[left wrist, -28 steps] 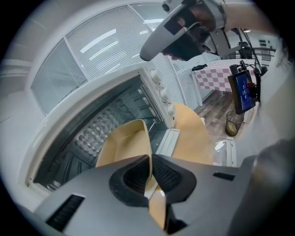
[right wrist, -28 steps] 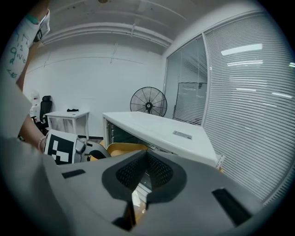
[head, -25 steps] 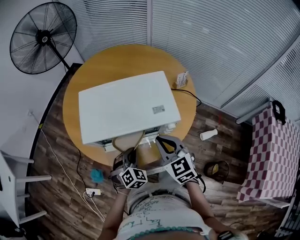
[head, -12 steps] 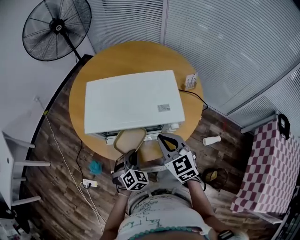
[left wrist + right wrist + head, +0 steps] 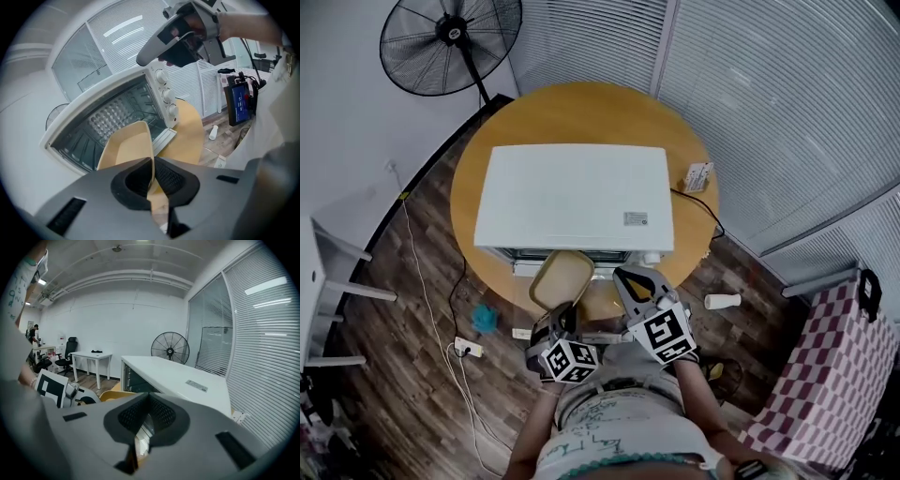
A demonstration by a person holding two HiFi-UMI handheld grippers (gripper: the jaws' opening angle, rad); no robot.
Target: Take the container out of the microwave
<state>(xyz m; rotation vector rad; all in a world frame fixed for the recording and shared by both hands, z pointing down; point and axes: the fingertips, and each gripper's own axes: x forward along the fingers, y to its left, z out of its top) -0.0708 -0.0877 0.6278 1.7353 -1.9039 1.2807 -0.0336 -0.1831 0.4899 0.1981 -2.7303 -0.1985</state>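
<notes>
A white microwave [image 5: 577, 197] stands on a round wooden table [image 5: 581, 108], its front open towards me. The tan, shallow container [image 5: 562, 278] sticks out of the opening over the table's near edge. My left gripper [image 5: 565, 309] is shut on the container's near rim [image 5: 124, 150], with the rim pinched between the pads [image 5: 152, 176]. The right gripper [image 5: 628, 277] hangs beside the container by the microwave's right front corner, shut and empty. In the left gripper view the right gripper [image 5: 145, 56] sits above the knobs. In the right gripper view the shut jaws [image 5: 147, 411] point along the microwave top [image 5: 173, 376].
A standing fan [image 5: 450, 33] is behind the table at the left. A small box [image 5: 697, 176] lies at the table's right edge, with a cable. On the wooden floor are a power strip [image 5: 469, 349] and a white cup [image 5: 722, 301]. A checkered cloth [image 5: 825, 375] covers furniture at the right.
The container has come further out of the microwave towards me, drawn by the left gripper. The right gripper has kept its place beside it. The head view has swung.
</notes>
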